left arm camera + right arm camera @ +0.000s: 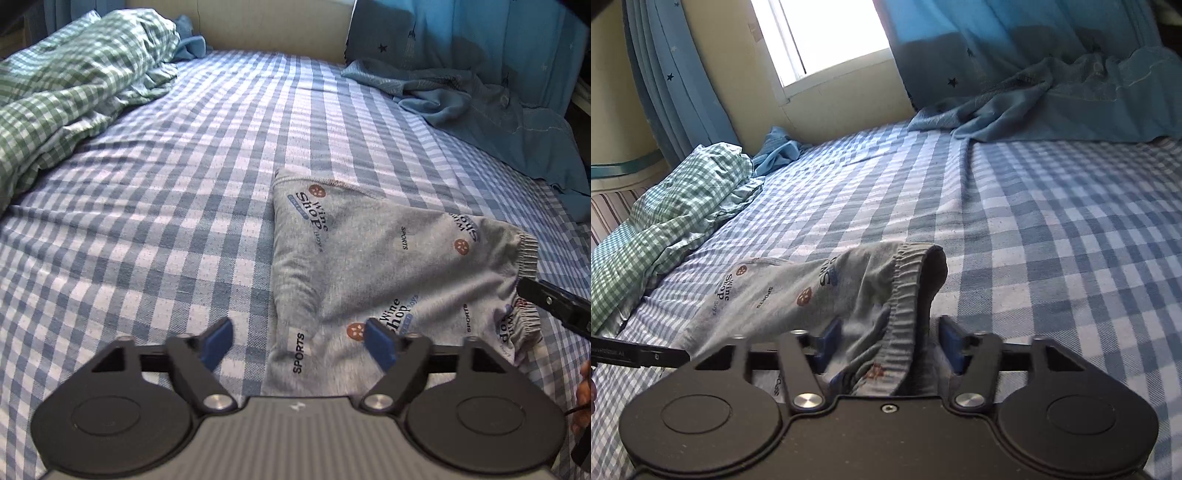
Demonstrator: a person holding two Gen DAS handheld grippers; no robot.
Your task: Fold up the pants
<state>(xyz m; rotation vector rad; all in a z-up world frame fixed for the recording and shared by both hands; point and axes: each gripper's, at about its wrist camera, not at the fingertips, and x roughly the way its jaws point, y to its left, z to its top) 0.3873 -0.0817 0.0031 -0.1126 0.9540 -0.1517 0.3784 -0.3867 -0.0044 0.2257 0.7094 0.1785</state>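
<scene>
Grey printed pants [373, 266] lie on the blue checked bed sheet [166, 221], folded into a rough triangle with the elastic waistband at the right. My left gripper [301, 345] is open and empty, hovering over the pants' near left edge. My right gripper [890, 345] has the bunched waistband [905, 295] between its blue pads, which stand wide apart; the fabric rises in front of them. Its black finger [554, 302] shows at the waistband in the left wrist view.
A green checked quilt [70, 92] is heaped at the far left of the bed. A blue blanket [491, 103] and blue curtains [1015, 44] lie along the far right. A window [820, 37] is in the wall behind.
</scene>
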